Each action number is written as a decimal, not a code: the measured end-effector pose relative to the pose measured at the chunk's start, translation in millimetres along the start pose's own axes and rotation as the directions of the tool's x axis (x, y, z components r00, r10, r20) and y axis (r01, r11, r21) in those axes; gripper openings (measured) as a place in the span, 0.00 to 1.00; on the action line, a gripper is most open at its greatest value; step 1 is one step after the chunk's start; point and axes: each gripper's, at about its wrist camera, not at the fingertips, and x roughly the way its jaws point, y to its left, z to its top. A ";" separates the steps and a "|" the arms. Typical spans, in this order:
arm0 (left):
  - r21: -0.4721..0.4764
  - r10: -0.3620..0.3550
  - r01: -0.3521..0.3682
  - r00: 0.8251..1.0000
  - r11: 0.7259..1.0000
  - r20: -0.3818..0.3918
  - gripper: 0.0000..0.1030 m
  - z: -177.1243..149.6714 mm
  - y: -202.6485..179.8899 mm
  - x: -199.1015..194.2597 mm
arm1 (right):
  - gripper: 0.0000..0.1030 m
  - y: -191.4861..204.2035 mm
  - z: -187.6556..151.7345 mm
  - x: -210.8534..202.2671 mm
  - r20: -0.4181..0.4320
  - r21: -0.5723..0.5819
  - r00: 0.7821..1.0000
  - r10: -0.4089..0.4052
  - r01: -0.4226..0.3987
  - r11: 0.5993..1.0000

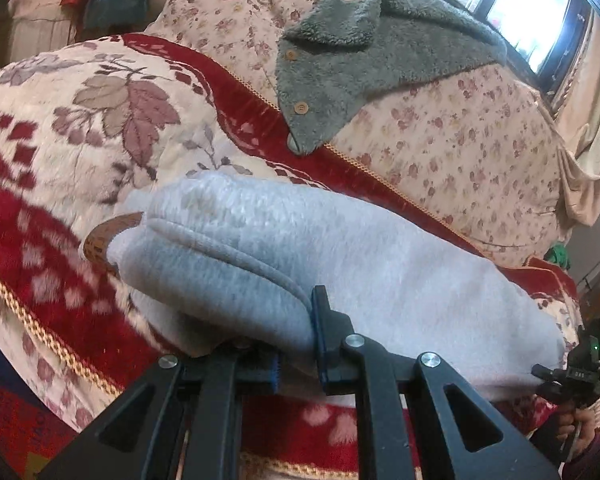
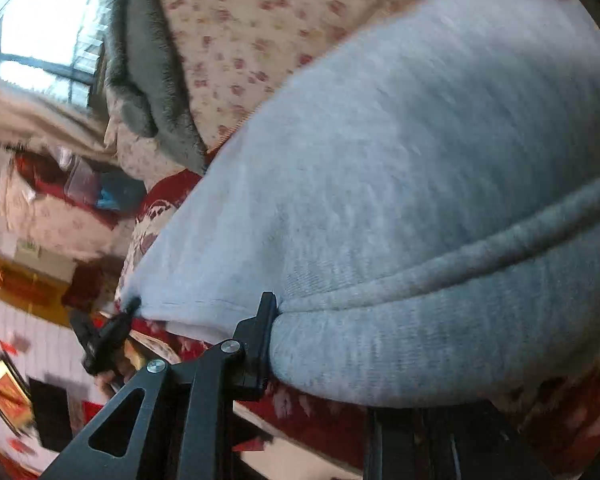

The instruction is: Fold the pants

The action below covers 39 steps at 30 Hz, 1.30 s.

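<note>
My left tongs (image 1: 296, 344) clamped tight on the grey pants (image 1: 340, 264) fold; right tongs (image 2: 320, 344) pinch the hem, narrow gap, jaws closing; pants lie on red blanket (image 1: 60, 208); fleece (image 1: 360, 60) behind, w/ window (image 1: 532, 12).

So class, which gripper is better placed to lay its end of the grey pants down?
Probably the left gripper: it is shut on the pants over the red blanket. The right gripper also grips them.
</note>
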 end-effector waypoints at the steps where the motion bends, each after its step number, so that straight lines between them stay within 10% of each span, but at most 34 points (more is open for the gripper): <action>1: -0.001 -0.001 0.001 1.000 1.000 0.004 0.13 -1.9 1.2 -1.1 | 0.24 2.6 -0.4 -3.4 0.004 -0.016 1.000 0.006 -0.006 1.000; 3: -0.030 -0.011 0.011 1.000 1.000 -0.003 0.17 -1.5 7.7 2.5 | 0.24 12.0 -0.5 -7.5 0.008 -0.091 1.000 -0.008 0.008 0.996; 7: -0.119 0.004 -0.007 1.000 0.993 -0.025 0.69 -1.5 27.8 8.6 | 0.25 4.3 1.3 7.3 -0.020 -0.118 0.996 -0.089 0.086 0.989; 12: -0.217 -0.009 0.020 0.999 0.976 0.050 0.88 2.2 47.7 -14.9 | 0.32 3.4 4.2 5.7 -0.025 -0.099 0.998 -0.065 0.062 0.993; 22: -0.331 0.002 -0.001 1.000 0.944 0.002 0.87 35.9 51.0 25.7 | 0.61 18.6 10.2 13.0 -0.039 -0.115 0.997 -0.073 0.068 0.991; 23: -0.335 -0.002 0.009 1.000 0.942 0.021 0.83 42.0 48.6 27.4 | 0.60 17.5 10.6 12.9 -0.042 -0.113 0.997 -0.070 0.065 0.992; 25: -0.245 0.008 0.008 0.998 0.969 0.066 0.31 55.6 31.5 22.5 | 0.60 16.0 10.0 10.9 -0.044 -0.113 0.997 -0.069 0.064 0.992; 27: -0.108 -0.013 0.024 0.995 0.994 0.103 0.20 62.9 8.9 14.3 | 0.60 15.9 8.6 10.5 -0.044 -0.118 0.996 -0.077 0.071 0.990; 30: 0.039 -0.031 0.024 0.986 0.999 0.165 0.20 55.1 -4.2 4.2 | 0.60 16.1 6.7 11.7 -0.043 -0.128 0.995 -0.085 0.079 0.989; 33: -0.043 0.092 -0.089 0.994 0.995 0.054 0.20 40.5 31.8 23.5 | 0.60 15.8 5.0 13.6 -0.043 -0.131 0.995 -0.088 0.082 0.988; 39: -0.193 0.199 -0.201 0.979 0.960 -0.031 0.75 8.5 83.6 26.2 | 0.60 14.9 4.8 13.1 -0.066 -0.138 0.994 -0.086 0.076 0.988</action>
